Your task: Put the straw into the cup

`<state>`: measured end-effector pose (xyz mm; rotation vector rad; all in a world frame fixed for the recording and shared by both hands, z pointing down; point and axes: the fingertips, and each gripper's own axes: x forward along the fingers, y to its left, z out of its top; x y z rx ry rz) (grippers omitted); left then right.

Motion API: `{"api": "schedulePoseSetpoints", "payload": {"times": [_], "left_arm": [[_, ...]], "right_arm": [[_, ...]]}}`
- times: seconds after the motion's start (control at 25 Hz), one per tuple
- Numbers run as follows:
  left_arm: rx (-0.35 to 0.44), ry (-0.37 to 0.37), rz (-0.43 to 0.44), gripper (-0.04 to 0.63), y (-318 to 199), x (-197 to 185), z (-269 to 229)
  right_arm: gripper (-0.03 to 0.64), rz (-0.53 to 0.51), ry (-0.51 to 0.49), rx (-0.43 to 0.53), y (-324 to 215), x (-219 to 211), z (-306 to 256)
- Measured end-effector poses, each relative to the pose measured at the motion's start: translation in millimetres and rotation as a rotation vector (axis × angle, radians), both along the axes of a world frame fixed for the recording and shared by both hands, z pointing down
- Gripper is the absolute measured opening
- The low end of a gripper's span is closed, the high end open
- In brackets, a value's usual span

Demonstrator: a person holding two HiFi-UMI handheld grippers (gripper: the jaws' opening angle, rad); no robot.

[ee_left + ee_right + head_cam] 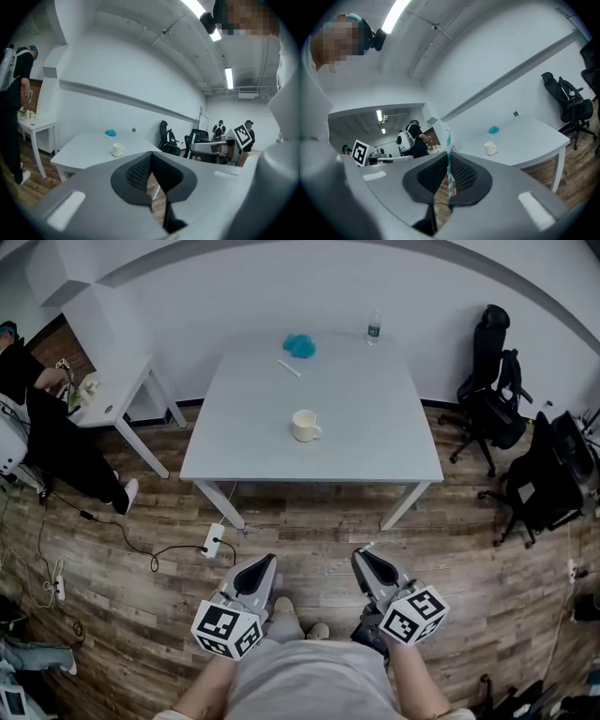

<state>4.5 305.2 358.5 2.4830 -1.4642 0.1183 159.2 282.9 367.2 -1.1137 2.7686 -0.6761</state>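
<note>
Teal-striped straw (pixel 448 140) clamped by right tongs (pixel 448 159) — faint in head view, left tongs (pixel 151 157) closed

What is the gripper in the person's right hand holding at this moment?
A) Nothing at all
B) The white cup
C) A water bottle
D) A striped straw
D: the right gripper view shows the right gripper with its jaws closed on a teal-and-white striped straw, while the white cup stands untouched on the table.
</note>
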Motion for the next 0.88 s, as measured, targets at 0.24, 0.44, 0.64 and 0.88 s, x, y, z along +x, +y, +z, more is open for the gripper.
{"api": "schedulePoseSetpoints", "payload": {"times": [0.24, 0.44, 0.64, 0.88], "left_arm": [[-0.004, -0.004, 0.006, 0.018, -19.5, 2.1, 5.1], [-0.010, -0.002, 0.010, 0.018, -50.8, -6.7, 12.5], [-0.002, 0.006, 0.030, 0.018, -103.8, -14.0, 12.5], [-0.008, 0.022, 0.051, 0.018, -171.9, -35.3, 10.8]], "right_arm": [[0.028, -0.008, 0.002, -0.008, -18.0, -1.6, 8.8], [0.029, -0.005, 0.004, -0.005, -48.0, -9.6, 12.1], [0.028, 0.009, 0.016, -0.014, -96.8, -18.4, 16.7], [0.029, 0.041, 0.017, -0.013, -163.9, -37.6, 11.8]]}}
